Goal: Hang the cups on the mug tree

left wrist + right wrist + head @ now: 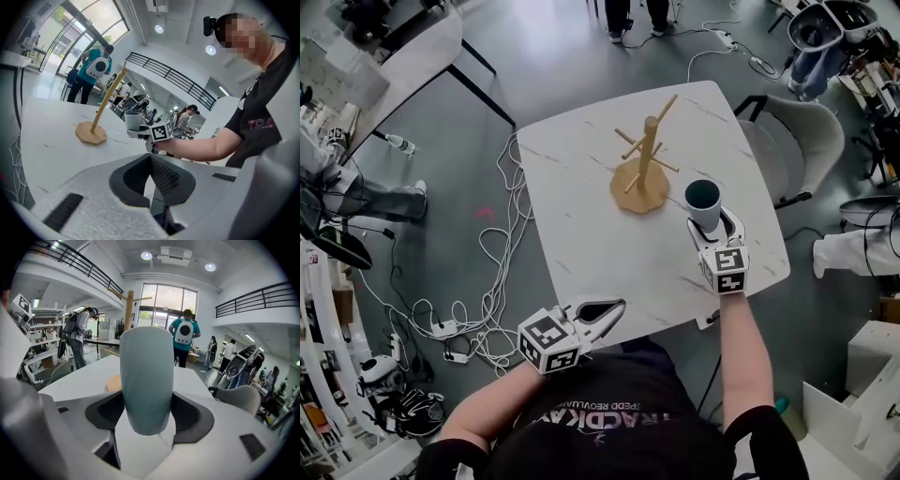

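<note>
White, faintly veined tabletop (581,225) over a grey floor strewn with cables. On its far half stands the mug tree (642,169): pale wood, a round flat base, 1 upright post and slim pegs angled upward, all bare. Just right of the mug tree, the right gripper (711,223) clamps 1 cup (704,197), dark pads pressed on both sides of the smooth, pale blue-grey cylinder. The mouth faces up, dark teal inside, and no handle shows. This upright hold likely readies a carry to a peg. Well nearer than the mug tree, at the table's edge, the left gripper (614,307) has its jaws together and empty, apparently kept clear.
</note>
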{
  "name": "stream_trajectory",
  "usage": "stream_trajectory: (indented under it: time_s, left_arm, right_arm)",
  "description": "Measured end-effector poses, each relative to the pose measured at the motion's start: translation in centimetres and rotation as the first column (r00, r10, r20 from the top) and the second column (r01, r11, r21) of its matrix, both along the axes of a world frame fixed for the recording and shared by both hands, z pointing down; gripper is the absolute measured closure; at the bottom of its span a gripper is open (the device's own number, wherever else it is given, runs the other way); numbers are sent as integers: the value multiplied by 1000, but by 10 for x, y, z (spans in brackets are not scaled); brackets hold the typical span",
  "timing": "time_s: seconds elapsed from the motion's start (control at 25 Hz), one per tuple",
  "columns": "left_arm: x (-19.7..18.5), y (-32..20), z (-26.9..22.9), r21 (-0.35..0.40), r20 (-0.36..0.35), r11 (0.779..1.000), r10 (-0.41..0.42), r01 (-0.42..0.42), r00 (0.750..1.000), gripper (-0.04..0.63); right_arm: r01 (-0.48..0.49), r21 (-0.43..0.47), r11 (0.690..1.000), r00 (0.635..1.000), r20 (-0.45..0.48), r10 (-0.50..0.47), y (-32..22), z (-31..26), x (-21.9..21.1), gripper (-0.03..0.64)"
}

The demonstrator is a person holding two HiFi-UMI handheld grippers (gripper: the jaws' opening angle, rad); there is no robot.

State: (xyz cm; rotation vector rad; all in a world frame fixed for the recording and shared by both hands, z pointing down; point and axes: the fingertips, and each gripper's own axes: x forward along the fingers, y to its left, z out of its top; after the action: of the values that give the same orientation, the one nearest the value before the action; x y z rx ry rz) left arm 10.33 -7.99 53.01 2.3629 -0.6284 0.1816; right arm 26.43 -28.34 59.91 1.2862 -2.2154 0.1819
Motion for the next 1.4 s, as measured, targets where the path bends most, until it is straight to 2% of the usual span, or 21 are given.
stream_trajectory:
  time_s: [0.28, 0.48, 0.68, 0.8, 1.0, 1.28, 1.4]
  left_arm:
    - [-32, 3, -17, 54, -27, 996, 72, -71, 997, 601]
    - [-52, 10, -27, 81, -40, 991, 109, -105, 993, 601]
    - [-65, 15, -30, 98, -45, 986, 139, -134, 989, 601]
    - [-69, 18, -31, 114, -25, 982, 157, -153, 987, 601]
    - [-73, 22, -32, 138, 13, 970, 198, -198, 980, 601]
    - [-70, 30, -32, 167, 65, 942, 283, -290, 957, 601]
    - [-67, 35, -33, 176, 69, 933, 306, -314, 949, 601]
  right_arm:
    - [-54, 53, 997, 982, -179, 63, 4, -39, -19, 307]
    - [-18, 85, 996, 927, -372, 49, 4, -65, -35, 307]
    - [-27, 93, 995, 880, -469, 68, 2, -80, -43, 307]
    - [-42, 85, 996, 849, -523, 80, 1, -83, -44, 307]
    - [-43, 60, 997, 760, -646, 72, -2, -88, -46, 307]
    - [5, -14, 1000, 585, -811, -15, -5, -94, -51, 307]
    - [31, -43, 999, 530, -846, -53, -8, -98, -58, 307]
